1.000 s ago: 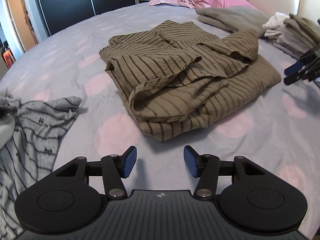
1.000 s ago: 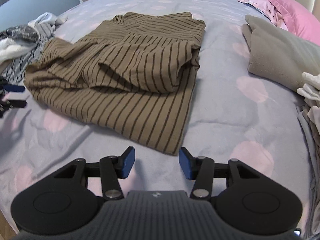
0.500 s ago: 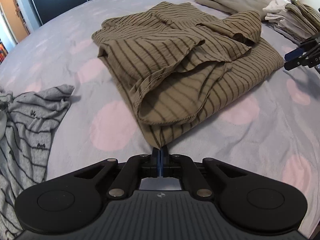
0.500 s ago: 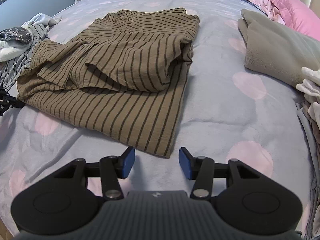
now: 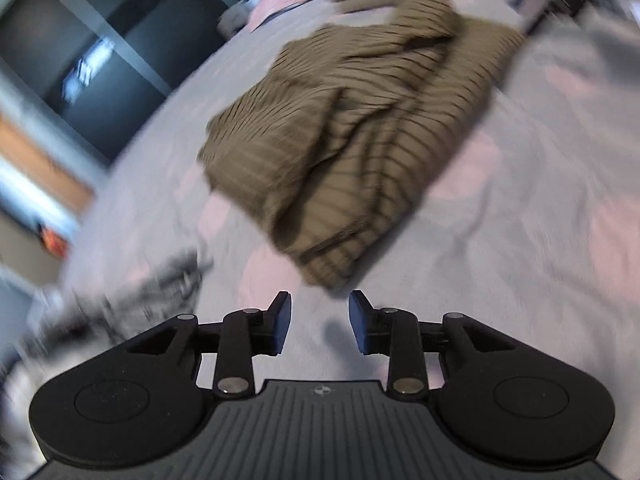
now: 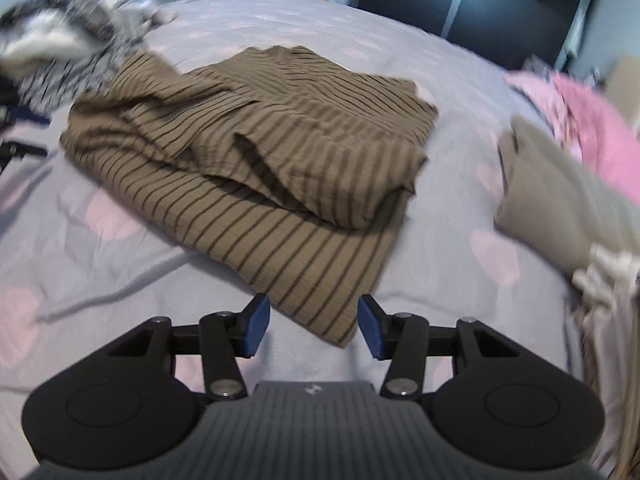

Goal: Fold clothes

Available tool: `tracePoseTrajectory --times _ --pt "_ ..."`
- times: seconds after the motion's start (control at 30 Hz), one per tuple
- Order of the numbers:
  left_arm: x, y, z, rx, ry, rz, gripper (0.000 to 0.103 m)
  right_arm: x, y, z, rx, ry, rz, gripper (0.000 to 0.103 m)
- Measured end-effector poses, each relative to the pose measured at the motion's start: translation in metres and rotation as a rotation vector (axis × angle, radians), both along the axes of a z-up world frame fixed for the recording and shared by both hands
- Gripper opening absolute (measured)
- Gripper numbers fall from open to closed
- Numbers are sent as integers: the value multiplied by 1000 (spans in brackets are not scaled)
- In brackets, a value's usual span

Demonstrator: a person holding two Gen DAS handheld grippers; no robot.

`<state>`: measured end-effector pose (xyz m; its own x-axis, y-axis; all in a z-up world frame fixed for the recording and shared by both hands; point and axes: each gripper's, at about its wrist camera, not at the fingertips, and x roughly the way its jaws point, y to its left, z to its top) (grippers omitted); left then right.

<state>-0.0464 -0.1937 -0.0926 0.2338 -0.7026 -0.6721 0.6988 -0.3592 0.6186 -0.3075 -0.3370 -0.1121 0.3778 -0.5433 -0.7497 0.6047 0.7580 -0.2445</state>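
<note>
The left gripper [image 5: 319,322] has its jaws opening with nothing between them; only bare bed sheet [image 5: 520,280] shows in the gap, and the near corner of the brown striped garment [image 5: 352,144] lies just beyond the fingertips, slightly toward the right-hand pad. The right gripper [image 6: 312,326] stands at a middling width, and the garment's other near corner [image 6: 340,328] reaches into the gap between its pads, though they do not press on it. The garment [image 6: 256,152] is loosely half-folded in the middle of the bed, its long axis running away from the right gripper toward the bed's far left corner in that view. The right hand seems the nearer one for the coming pinch (the left view is badly blurred, so this is a judgement). There is one striped garment, one grey patterned heap [image 6: 60,44] at the bed's left edge, one folded beige piece [image 6: 560,200] and one pink pillow [image 6: 592,120] toward the right edge, and a stack of pale clothes [image 6: 612,292] whose count cannot be told.
</note>
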Motion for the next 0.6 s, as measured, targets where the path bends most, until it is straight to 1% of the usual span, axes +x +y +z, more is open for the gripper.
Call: tracePoseTrajectory --times 0.07,0.17,0.2,0.23,0.33,0.37,0.4,0.43,0.47,0.53,0.57,0.6 --pt "-12 3 -14 -10 -111 -45 30 9 10 -5 -55 66 66 53" --pt "-22 3 -33 0 -243 -91 30 23 23 -19 -133 192 154 53" --pt "-24 2 -38 -6 -281 -103 30 27 27 -26 -165 239 179 53" --pt "-26 1 -42 -16 -318 -113 30 29 30 -31 -193 266 200 53" --pt "-31 -6 -51 -30 -361 -118 28 36 34 -43 -266 313 249 53" --pt "-32 -10 -55 -36 -370 -115 23 38 33 -45 -290 323 257 53" --pt "-34 -12 -59 -41 -380 -113 15 41 33 -47 -314 333 264 53" --pt "-36 -15 -62 -45 -392 -112 12 44 32 -50 -338 343 272 52" --pt "-38 -17 -66 -50 -403 -111 7 46 32 -52 -360 351 279 51" --pt "-41 -21 -72 -61 -423 -110 4 50 32 -56 -402 368 294 37" --pt "-42 -21 -72 -67 -423 -109 4 52 32 -59 -419 382 299 22" --pt "-42 -21 -69 -71 -411 -106 3 53 33 -60 -434 392 302 12"
